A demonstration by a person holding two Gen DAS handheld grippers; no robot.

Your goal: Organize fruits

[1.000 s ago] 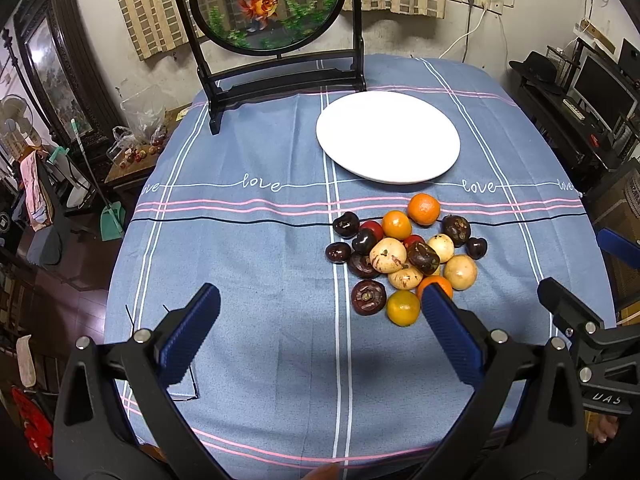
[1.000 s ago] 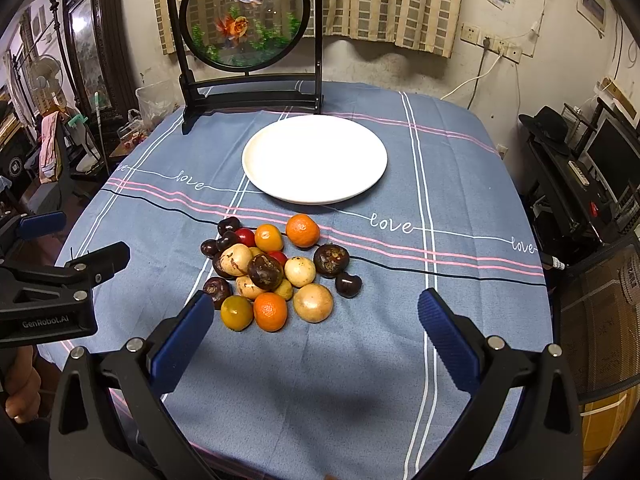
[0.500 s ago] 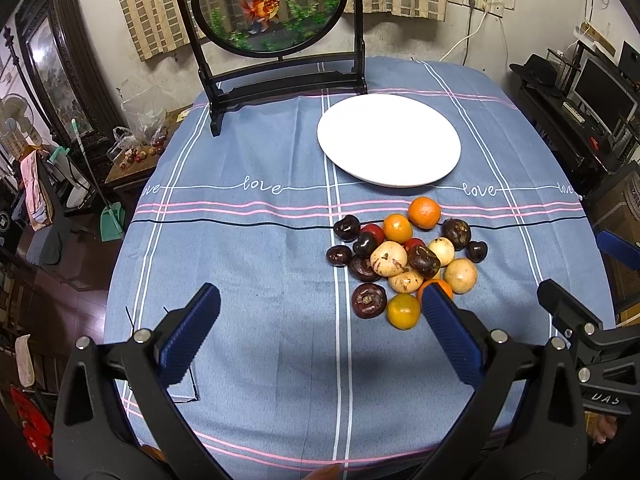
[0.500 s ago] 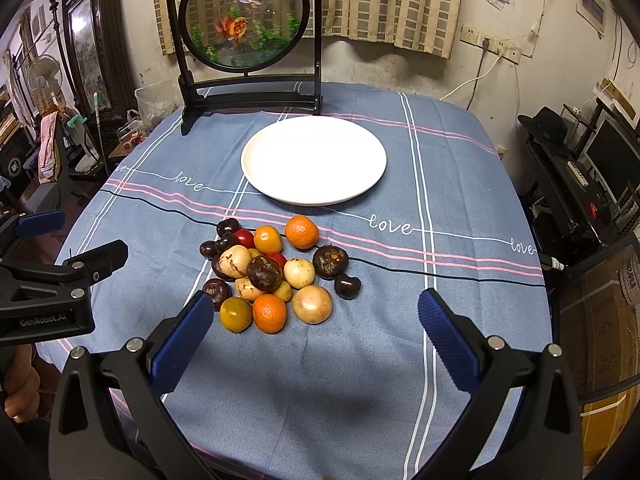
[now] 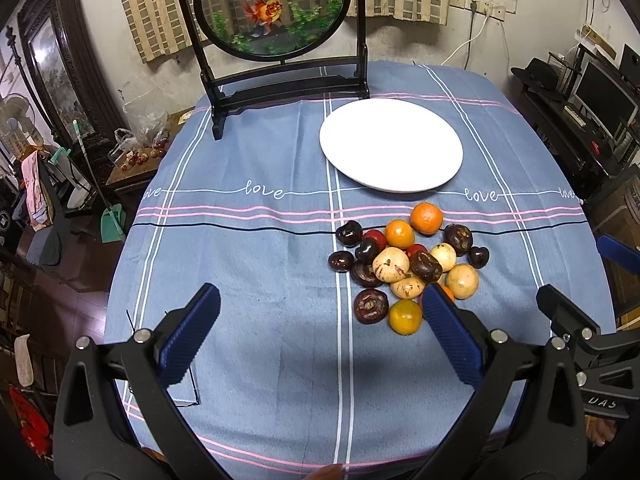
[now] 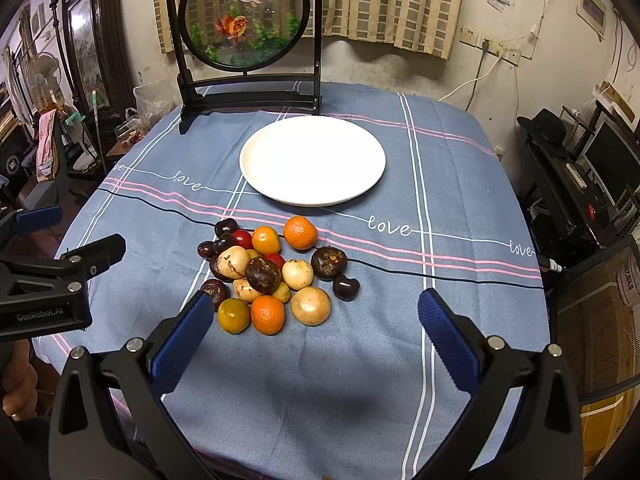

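A pile of small fruits (image 5: 404, 264) lies on the blue tablecloth: oranges, pale round ones, dark purple ones and small red ones. It also shows in the right wrist view (image 6: 268, 272). An empty white plate (image 5: 390, 144) sits beyond the pile, also in the right wrist view (image 6: 312, 160). My left gripper (image 5: 320, 316) is open and empty, low over the cloth left of the pile. My right gripper (image 6: 312, 320) is open and empty, just in front of the pile.
A round goldfish screen on a black stand (image 5: 280, 12) stands at the table's far edge. A shelf with a monitor (image 6: 600, 168) is to the right of the table. Clutter and a small side table (image 5: 136, 156) are at the left.
Both grippers have crept slightly forward toward the fruit pile. Both stay open and empty. The fruits and plate have not moved.
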